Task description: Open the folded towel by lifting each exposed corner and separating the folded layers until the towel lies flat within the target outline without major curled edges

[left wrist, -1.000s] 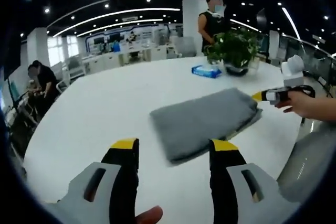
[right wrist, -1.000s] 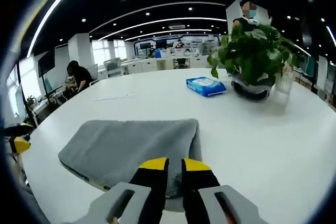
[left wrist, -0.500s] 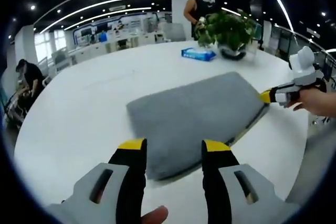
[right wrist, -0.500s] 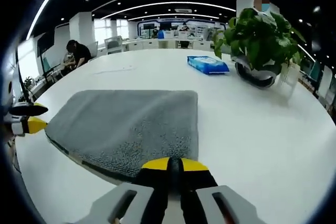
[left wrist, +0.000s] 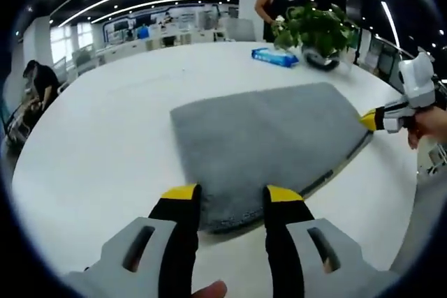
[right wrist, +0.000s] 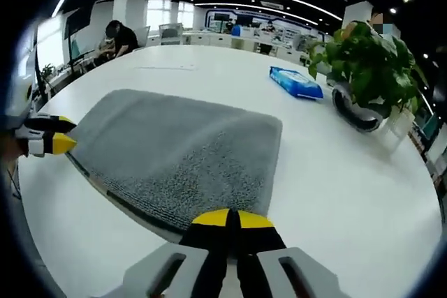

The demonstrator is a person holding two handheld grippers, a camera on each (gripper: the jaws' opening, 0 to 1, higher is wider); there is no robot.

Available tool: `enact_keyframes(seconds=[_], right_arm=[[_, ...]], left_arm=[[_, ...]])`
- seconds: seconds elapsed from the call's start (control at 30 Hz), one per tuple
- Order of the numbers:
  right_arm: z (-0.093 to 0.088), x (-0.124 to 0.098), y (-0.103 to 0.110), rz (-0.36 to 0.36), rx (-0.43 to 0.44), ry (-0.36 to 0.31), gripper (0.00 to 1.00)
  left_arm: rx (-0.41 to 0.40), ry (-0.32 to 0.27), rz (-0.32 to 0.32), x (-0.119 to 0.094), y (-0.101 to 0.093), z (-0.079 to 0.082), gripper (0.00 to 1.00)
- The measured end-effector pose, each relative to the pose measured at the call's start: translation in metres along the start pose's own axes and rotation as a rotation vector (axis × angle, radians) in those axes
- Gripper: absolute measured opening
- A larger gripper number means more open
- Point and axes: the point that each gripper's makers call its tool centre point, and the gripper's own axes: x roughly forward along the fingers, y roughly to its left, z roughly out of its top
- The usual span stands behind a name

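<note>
In the left gripper view, a seated person (left wrist: 38, 88) shows at the far left edge, beyond the white bench (left wrist: 105, 123). The gray folded towel (left wrist: 269, 137) lies across the middle of the frame, its near corner reaching down between the yellow tips of the left gripper (left wrist: 230, 197) at the bottom centre. That gripper is spread apart, one jaw on each side of the towel's corner, nothing held; a fingertip (left wrist: 209, 289) peeks in at the very bottom. Farther right and toward the top, a blue packet (left wrist: 276, 56) and a potted plant (left wrist: 318, 33) stand on the bench, with a standing person (left wrist: 276, 5) behind them. At the right edge the right gripper (left wrist: 370, 120) comes in, held by a hand (left wrist: 426, 123), its yellow tip touching the towel's right corner.

In the right gripper view, the left gripper (right wrist: 59, 134) enters at the left edge, its two yellow tips apart, just at the towel's left corner. The towel (right wrist: 178, 151) fills the centre-left, and its layered folded edge shows dark along the lower side. At bottom centre the right gripper (right wrist: 232, 219) has its jaws pressed together at the towel's near corner; whether cloth is pinched between them cannot be told. To the right lie the blue packet (right wrist: 295, 82) and the plant (right wrist: 370, 68) in its dark pot.
</note>
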Motion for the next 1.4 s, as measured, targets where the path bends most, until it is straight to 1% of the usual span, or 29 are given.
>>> enact_keyframes(seconds=[0.13,0.2,0.27,0.33,0.43,0.53,0.6,0.77,0.9,1.1,1.3,1.4], right_arm=[[-0.005,-0.005,0.006,0.016,-0.029,0.038,0.00],[-0.009,-0.008,0.010,0.018,-0.034,0.059,0.00],[-0.014,-0.012,0.014,0.018,-0.041,0.079,0.00],[-0.018,-0.016,0.018,0.019,-0.040,0.102,0.00],[-0.024,-0.022,0.024,0.012,-0.005,0.123,0.00],[-0.029,-0.027,0.029,0.022,0.052,0.134,0.00],[-0.033,-0.031,0.033,0.030,0.071,0.138,0.00],[-0.038,-0.038,0.044,0.038,0.055,0.146,0.00],[-0.041,-0.042,0.050,0.042,0.063,0.161,0.00],[-0.045,-0.046,0.059,0.044,0.056,0.181,0.00],[-0.049,-0.050,0.067,0.044,0.092,0.187,0.00],[-0.051,-0.052,0.073,0.037,0.082,0.176,0.00]], left_arm=[[0.020,0.012,-0.028,0.001,0.003,0.000,0.34],[0.039,0.024,-0.061,0.001,0.004,0.001,0.34],[0.052,0.041,-0.079,0.002,0.006,0.000,0.33],[0.074,0.057,-0.097,0.002,0.006,0.000,0.33],[0.111,0.079,-0.129,0.005,0.007,0.001,0.32],[0.128,0.096,-0.157,0.007,0.010,0.002,0.32],[0.154,0.114,-0.173,0.008,0.011,0.003,0.32],[0.194,0.130,-0.209,0.012,0.013,0.005,0.32],[0.218,0.137,-0.236,0.016,0.017,0.008,0.32],[0.251,0.151,-0.261,0.021,0.019,0.012,0.32],[0.294,0.170,-0.301,0.027,0.022,0.015,0.32],[0.314,0.179,-0.318,0.030,0.022,0.017,0.32]])
